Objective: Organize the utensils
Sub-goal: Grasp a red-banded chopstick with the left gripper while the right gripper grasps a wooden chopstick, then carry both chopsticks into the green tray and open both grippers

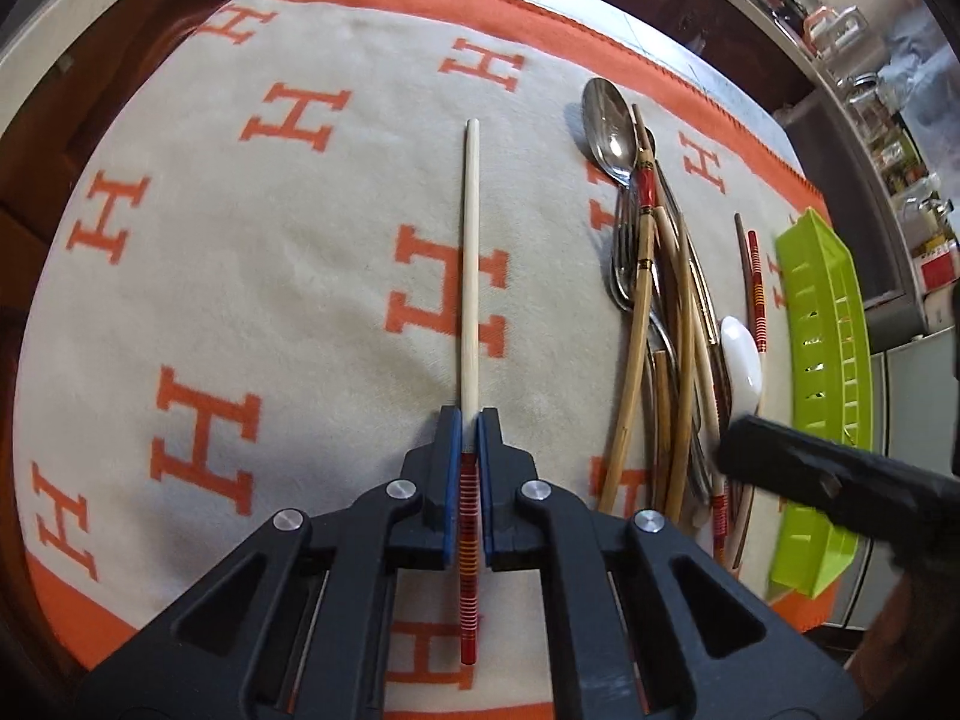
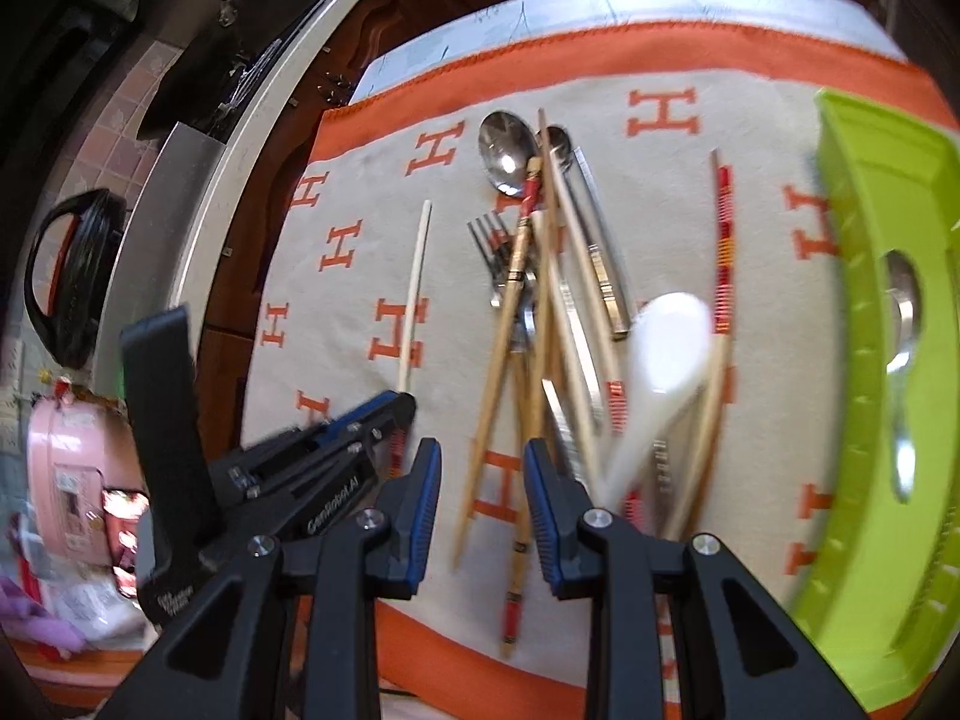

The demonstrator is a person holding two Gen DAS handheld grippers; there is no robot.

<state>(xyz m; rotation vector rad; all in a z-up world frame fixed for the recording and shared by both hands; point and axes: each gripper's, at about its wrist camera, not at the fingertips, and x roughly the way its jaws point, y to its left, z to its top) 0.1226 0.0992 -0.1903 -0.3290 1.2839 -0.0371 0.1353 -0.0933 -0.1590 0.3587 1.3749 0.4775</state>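
My left gripper (image 1: 470,420) is shut on a pale chopstick (image 1: 470,252) with a red-striped end, which lies along the blanket; the left gripper (image 2: 403,405) and the chopstick (image 2: 415,288) also show in the right wrist view. A pile of utensils (image 1: 666,324) lies to its right: bamboo chopsticks, a fork, metal spoons (image 1: 609,129) and a white spoon (image 1: 741,363). My right gripper (image 2: 480,468) is open and empty above the near end of that pile (image 2: 540,324). The white spoon (image 2: 660,354) lies just right of it.
A beige blanket with orange H letters (image 1: 240,252) covers the table. A green slotted tray (image 2: 888,360) stands at the right edge, with a metal spoon (image 2: 903,324) inside it. The tray (image 1: 822,360) also shows in the left wrist view. Kitchen clutter lies beyond the table.
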